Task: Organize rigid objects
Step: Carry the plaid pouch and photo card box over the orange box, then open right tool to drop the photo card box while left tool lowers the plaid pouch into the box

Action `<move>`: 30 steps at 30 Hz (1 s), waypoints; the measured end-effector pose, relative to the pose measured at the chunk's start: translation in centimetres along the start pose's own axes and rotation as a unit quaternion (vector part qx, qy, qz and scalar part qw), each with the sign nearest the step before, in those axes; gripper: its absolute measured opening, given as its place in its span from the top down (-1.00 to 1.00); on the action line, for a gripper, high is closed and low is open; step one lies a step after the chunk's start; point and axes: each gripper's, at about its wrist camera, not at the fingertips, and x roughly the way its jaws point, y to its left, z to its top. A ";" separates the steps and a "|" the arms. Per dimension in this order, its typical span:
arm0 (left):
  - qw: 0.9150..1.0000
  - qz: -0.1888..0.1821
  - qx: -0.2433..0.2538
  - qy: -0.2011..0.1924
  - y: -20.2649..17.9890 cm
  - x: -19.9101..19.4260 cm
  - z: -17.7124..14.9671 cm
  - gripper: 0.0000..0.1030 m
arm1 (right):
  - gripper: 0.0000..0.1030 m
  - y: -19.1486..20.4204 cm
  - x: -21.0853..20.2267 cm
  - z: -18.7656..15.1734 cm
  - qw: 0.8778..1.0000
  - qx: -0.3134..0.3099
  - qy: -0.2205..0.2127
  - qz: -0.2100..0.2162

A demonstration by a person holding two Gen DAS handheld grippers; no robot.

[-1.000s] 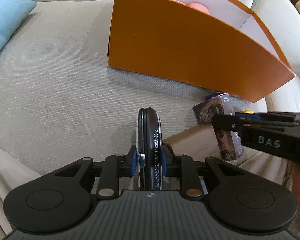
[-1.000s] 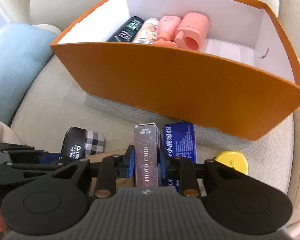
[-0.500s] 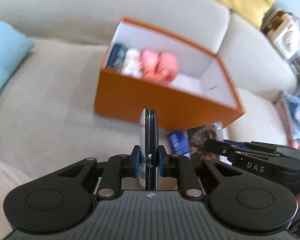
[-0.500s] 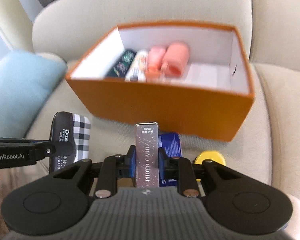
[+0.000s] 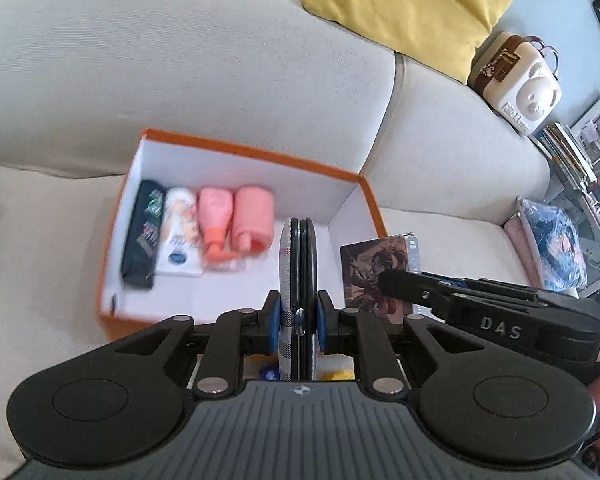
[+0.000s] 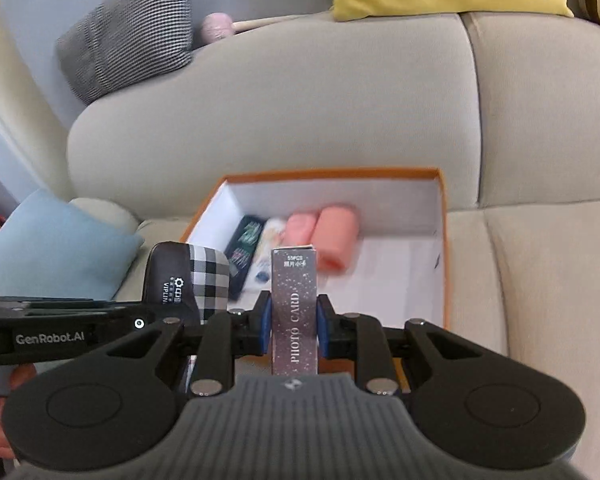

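- The left gripper (image 5: 299,322) has its jaws closed tight on a flat checked case (image 5: 298,280), gripped edge-on across its thin faces; from the right wrist view the case (image 6: 188,280) shows a black end and a black-and-white plaid end. Pinching the thin dimension likely keeps it from twisting in the pads.
- The right gripper (image 6: 294,324) is clamped on a tall "PHOTO CARD" box (image 6: 294,308), held upright by its narrow sides, with most of its length standing clear above the blue pads. The left wrist view shows the same box's printed face (image 5: 374,276) beside the case.
- Both items hang in the air in front of and above the orange box (image 5: 112,304), which sits on the beige sofa seat (image 5: 40,248).
- Inside, 4 items lie side by side against the left wall: a dark tube (image 5: 144,236), a white tube (image 5: 180,236), a pink bottle (image 5: 215,224) and a pink cylinder (image 5: 253,220). That packing leaves the right part of the white floor bare, the likely place for both carried items.
- The row is laid lengthwise, so setting the case and card box down parallel to it would continue the order.
- A yellow cushion (image 5: 412,8) rests on the sofa back, well away from the work.
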 end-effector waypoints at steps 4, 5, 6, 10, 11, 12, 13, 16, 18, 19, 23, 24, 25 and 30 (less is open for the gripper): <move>1.000 0.008 0.005 0.015 0.3 3.1 2.1 0.63 | 0.56 -1.2 2.7 2.3 1.000 0.007 0.003 -0.029; 1.000 0.005 0.002 0.021 0.5 3.9 2.5 0.63 | 0.56 -1.3 3.7 2.9 0.999 -0.011 0.010 -0.036; 1.000 0.004 0.001 0.028 0.6 4.8 3.0 0.63 | 0.56 -1.4 4.4 3.3 0.999 -0.030 0.018 -0.042; 0.999 0.010 -0.001 0.051 1.4 7.8 4.3 0.63 | 0.56 -1.5 8.2 4.5 0.989 -0.126 0.051 -0.055; 0.998 0.009 -0.003 0.055 1.7 8.4 4.6 0.63 | 0.56 -1.6 9.2 4.8 0.985 -0.150 0.060 -0.054; 0.998 0.009 -0.007 0.059 1.9 9.0 4.8 0.63 | 0.56 -1.7 10.1 5.0 0.981 -0.170 0.069 -0.055; 0.998 0.009 -0.010 0.063 2.2 9.7 5.0 0.63 | 0.56 -1.8 11.0 5.1 0.977 -0.189 0.077 -0.056; 0.997 0.009 -0.016 0.074 3.0 11.2 5.3 0.63 | 0.56 -1.7 13.5 5.1 0.959 -0.257 0.096 -0.065; 0.997 0.007 -0.018 0.080 3.4 11.9 5.7 0.63 | 0.56 -1.4 15.2 4.7 0.937 -0.323 0.107 -0.075; 0.996 0.007 -0.019 0.082 3.6 12.2 5.8 0.63 | 0.56 -1.3 15.9 4.4 0.926 -0.353 0.108 -0.079; 0.996 0.006 -0.021 0.086 4.0 13.1 6.4 0.63 | 0.56 -0.6 18.0 2.9 0.877 -0.457 0.110 -0.096; 0.996 0.004 -0.021 0.087 4.0 13.3 6.5 0.63 | 0.56 -0.5 18.3 2.4 0.864 -0.482 0.108 -0.100; 0.996 0.003 -0.021 0.088 4.0 13.5 6.6 0.63 | 0.56 -0.4 18.6 1.9 0.850 -0.506 0.104 -0.105; 0.996 0.004 -0.021 0.090 4.0 14.1 7.0 0.63 | 0.56 -0.7 20.2 -0.4 0.790 -0.593 0.093 -0.127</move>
